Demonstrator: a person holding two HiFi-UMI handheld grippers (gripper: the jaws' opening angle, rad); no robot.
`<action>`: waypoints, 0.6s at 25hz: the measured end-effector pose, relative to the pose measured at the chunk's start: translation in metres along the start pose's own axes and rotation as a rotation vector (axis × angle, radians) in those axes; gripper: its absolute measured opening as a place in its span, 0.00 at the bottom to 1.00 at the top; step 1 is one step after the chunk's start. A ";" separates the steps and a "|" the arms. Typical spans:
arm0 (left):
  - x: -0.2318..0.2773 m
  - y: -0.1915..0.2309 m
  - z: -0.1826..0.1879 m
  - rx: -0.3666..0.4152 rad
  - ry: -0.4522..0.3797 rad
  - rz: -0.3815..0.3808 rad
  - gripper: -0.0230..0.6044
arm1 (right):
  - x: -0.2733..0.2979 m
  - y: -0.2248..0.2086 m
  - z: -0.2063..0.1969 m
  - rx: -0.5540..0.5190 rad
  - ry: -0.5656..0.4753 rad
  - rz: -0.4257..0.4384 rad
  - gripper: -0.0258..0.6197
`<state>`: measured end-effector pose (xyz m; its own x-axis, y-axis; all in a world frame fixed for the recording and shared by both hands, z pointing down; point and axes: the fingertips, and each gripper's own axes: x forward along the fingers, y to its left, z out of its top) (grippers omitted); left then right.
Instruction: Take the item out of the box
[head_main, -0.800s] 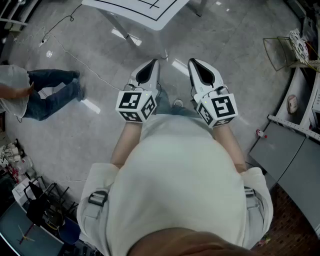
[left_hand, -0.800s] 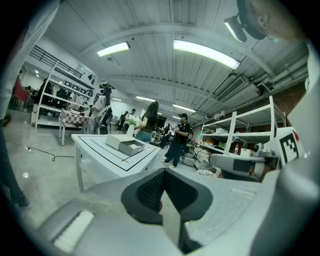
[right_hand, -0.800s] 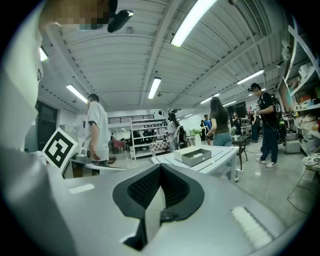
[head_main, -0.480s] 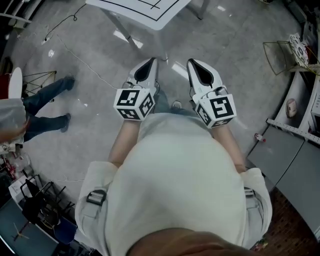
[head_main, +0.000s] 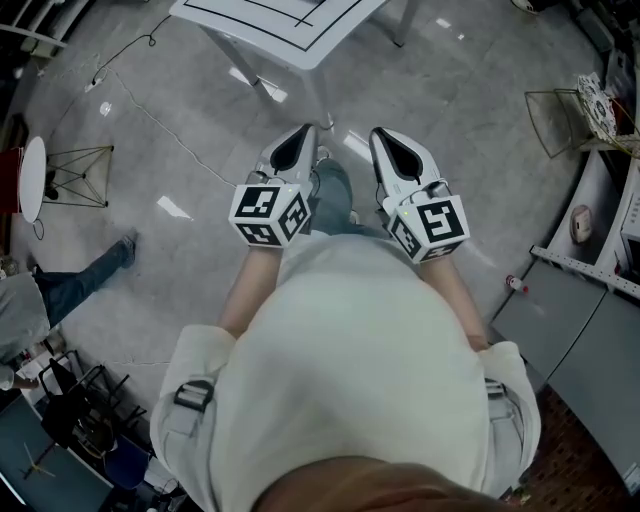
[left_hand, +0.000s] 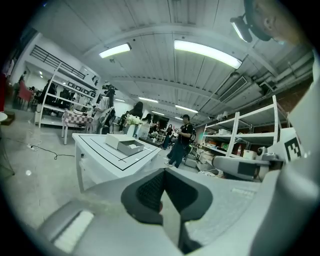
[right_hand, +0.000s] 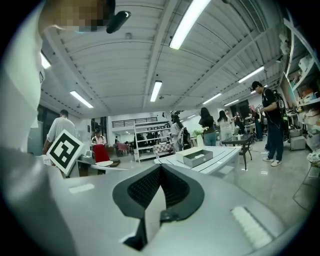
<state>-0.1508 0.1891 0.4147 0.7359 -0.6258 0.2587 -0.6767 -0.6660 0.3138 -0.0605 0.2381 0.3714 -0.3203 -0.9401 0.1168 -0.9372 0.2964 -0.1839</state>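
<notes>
A grey open box lies on a white table with black lines, a few steps ahead of me. What lies inside the box is too small to make out. In the head view only the table's near corner shows at the top, and the box is out of frame. I hold both grippers side by side in front of my belly, pointing at the table. My left gripper is shut and empty. Just as empty, my right gripper has its jaws shut too.
A person in jeans stands at the left over the grey floor. A cable runs across the floor near a small round table. Cabinets and shelving line the right side. Several people stand beyond the table.
The table corner has come closer in the head view and both grippers sit slightly higher. The person in jeans has moved away toward the lower left.
</notes>
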 end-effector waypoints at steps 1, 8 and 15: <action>0.004 0.001 0.000 0.000 0.003 0.000 0.04 | 0.002 -0.004 -0.001 0.002 0.001 -0.001 0.04; 0.045 0.019 0.014 -0.007 -0.001 0.010 0.04 | 0.026 -0.037 -0.001 -0.011 0.029 -0.018 0.04; 0.104 0.032 0.035 -0.006 -0.001 0.006 0.04 | 0.064 -0.085 0.018 -0.011 0.020 -0.028 0.04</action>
<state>-0.0969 0.0885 0.4201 0.7321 -0.6299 0.2595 -0.6806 -0.6600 0.3182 0.0008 0.1498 0.3773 -0.2964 -0.9445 0.1414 -0.9473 0.2720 -0.1693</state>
